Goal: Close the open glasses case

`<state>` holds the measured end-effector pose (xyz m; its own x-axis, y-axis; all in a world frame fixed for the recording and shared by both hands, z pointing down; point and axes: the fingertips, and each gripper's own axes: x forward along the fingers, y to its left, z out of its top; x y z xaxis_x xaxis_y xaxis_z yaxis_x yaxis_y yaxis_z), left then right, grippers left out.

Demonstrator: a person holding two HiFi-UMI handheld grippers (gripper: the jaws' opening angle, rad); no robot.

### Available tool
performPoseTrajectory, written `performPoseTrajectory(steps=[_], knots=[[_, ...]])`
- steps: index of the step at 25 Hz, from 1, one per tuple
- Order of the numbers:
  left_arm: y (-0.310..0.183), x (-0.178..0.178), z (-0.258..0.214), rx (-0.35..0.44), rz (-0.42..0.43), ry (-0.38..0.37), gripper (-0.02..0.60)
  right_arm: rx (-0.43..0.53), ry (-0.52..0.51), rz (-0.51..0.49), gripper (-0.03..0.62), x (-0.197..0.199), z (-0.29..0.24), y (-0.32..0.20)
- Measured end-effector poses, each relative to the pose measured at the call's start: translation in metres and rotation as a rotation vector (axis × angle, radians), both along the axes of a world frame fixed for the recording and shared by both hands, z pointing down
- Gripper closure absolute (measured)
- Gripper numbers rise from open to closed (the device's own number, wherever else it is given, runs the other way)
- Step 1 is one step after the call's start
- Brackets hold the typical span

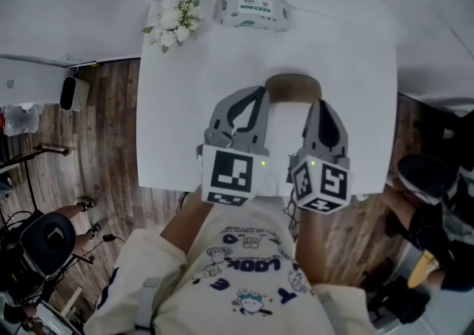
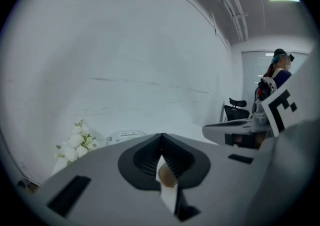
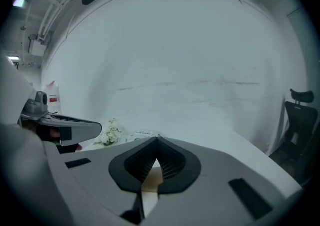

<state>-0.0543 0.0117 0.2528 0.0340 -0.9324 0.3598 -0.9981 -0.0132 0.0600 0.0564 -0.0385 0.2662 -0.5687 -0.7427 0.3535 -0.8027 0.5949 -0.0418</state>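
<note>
Low in the middle of the frame, the grey left gripper [image 1: 252, 100] and right gripper [image 1: 320, 107] sit side by side, both with jaws pressed together on nothing; just past their tips lies the glasses case [image 1: 293, 87], smooth, brown and rounded, its long side running left to right; both look equally near; I cannot tell if its lid is fully down; the bench [image 1: 355, 67] is white and flat; far off, upper left, are soft white flowers [image 1: 174, 22].

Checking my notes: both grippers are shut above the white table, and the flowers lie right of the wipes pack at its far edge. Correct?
No: the head view shows the flowers left of the wipes pack. The left gripper and right gripper are indeed shut above the white table.
</note>
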Motion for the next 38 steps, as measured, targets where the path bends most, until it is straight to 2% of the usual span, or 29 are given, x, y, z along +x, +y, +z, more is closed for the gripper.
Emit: performPoseTrajectory(steps=[10,15,38], knots=[[0.012,-0.004,-0.026,0.062,0.005,-0.039,0.580,0.101,-0.021,0.064,0.594,0.014,-0.030,0.018],[0.015,-0.010,-0.031,0.077,-0.003,-0.040,0.580,0.110,-0.026,0.097,0.594,0.021,-0.036,0.019],[0.015,-0.013,-0.040,0.089,-0.014,-0.077,0.580,0.104,-0.018,0.114,0.594,0.027,-0.041,0.014]])
